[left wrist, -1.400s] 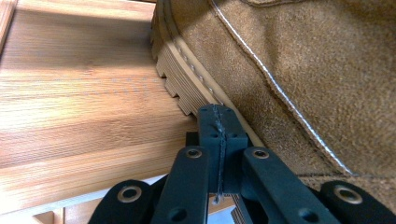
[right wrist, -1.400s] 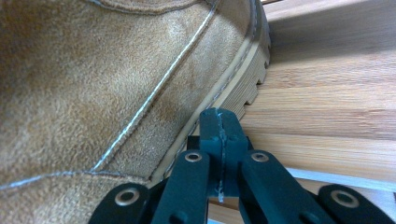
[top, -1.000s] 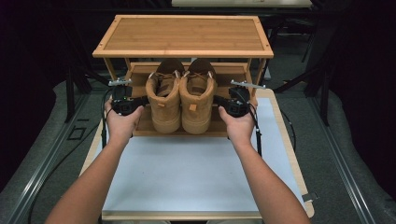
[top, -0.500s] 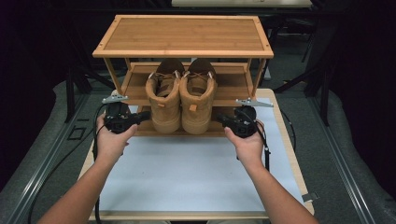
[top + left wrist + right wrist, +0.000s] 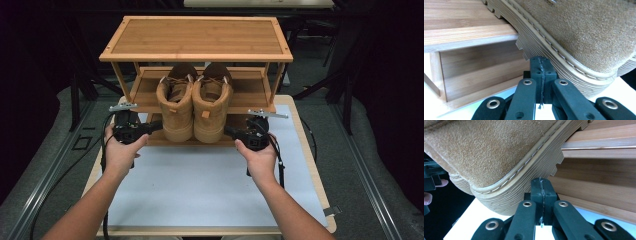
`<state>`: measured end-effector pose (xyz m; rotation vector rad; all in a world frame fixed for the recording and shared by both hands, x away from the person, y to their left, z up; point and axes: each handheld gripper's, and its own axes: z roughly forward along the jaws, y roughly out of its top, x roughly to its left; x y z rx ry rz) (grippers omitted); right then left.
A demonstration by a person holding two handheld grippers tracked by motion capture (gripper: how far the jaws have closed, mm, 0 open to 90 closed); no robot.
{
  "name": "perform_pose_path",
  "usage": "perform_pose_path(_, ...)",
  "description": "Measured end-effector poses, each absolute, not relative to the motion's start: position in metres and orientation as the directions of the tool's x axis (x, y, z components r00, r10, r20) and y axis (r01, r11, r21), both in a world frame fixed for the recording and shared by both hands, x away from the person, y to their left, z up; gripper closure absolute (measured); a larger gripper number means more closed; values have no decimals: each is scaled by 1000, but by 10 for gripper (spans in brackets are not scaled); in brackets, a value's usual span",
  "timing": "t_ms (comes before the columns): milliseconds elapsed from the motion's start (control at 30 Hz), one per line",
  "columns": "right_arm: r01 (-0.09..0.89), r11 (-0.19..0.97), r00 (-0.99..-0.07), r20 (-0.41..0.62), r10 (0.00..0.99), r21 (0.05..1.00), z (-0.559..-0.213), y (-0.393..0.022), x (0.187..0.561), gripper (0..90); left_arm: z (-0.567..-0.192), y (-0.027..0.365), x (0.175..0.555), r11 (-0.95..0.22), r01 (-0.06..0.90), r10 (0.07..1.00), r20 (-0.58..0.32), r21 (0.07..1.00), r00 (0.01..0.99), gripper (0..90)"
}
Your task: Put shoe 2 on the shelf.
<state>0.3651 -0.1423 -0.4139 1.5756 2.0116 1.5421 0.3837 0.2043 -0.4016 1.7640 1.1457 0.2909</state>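
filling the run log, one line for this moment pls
left gripper: jaws shut, at left boot heel | right gripper: jaws shut, at right boot heel | boots on shoe rack

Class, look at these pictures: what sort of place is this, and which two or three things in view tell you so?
Probably a test or recording room, not a home. A small wooden shoe rack holding a pair of tan boots stands on a white-topped table, and around it are black drapes and a metal floor rail.

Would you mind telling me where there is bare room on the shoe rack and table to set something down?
The rack's top shelf is bare. The white mat is free between the forearms. The middle shelf has strips either side of the boots; the boots' heels are crowded by the left tongs and right tongs.
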Motion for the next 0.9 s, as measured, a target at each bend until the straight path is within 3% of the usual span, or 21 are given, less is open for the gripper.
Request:
perform_pose_path(133, 612, -100, -419, 430, 800, 784, -411, -141, 364, 900, -399, 204, 383, -64, 564, 797, -298, 823, 525, 900)
perform_pose_path(267, 619, -156, -429, 497, 754, 770, -405, -146, 367, 900, -389, 203, 383, -52, 555, 795, -302, 830, 527, 900)
perform_pose_path(433, 580, -100, -432, 409, 804, 809, -391, -141, 366, 900, -380, 202, 385, -47, 551, 800, -299, 833, 521, 900)
perform_pose_path(900, 561, -124, -400, 399, 825, 819, -376, -148, 381, 900, -365, 188, 396, -31, 534, 812, -290, 845, 506, 900)
